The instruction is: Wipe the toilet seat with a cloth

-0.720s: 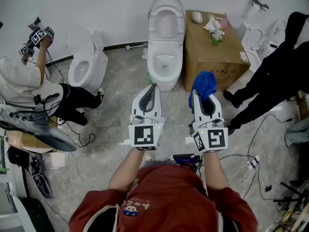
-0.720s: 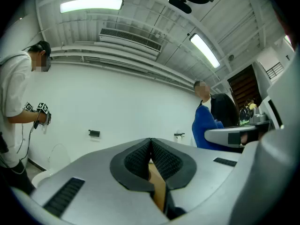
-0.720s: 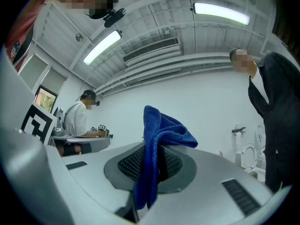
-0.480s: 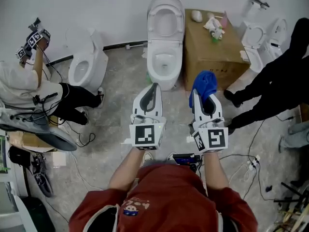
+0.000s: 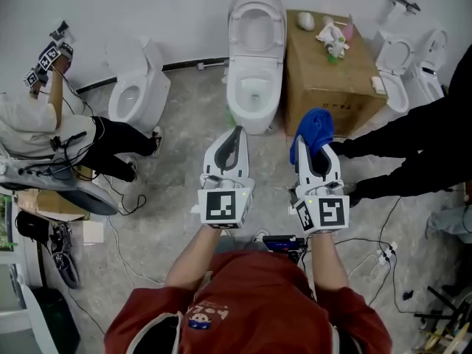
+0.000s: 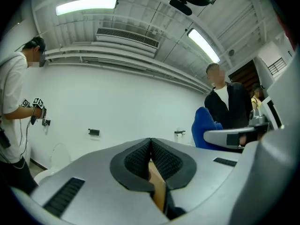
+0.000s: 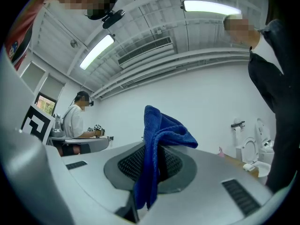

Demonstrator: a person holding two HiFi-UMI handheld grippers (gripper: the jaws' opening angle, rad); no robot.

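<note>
1. Your left gripper is closed and empty. Your right gripper clamps the blue cloth.
2. The toilet stands ahead, beside a cardboard box.
3. The person in black has moved clear of the far toilets.

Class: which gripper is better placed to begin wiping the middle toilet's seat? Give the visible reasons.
Right, probably. The right gripper is shut on the blue cloth, while the left gripper is shut and empty. Both point towards the toilet ahead, and neither touches it.
</note>
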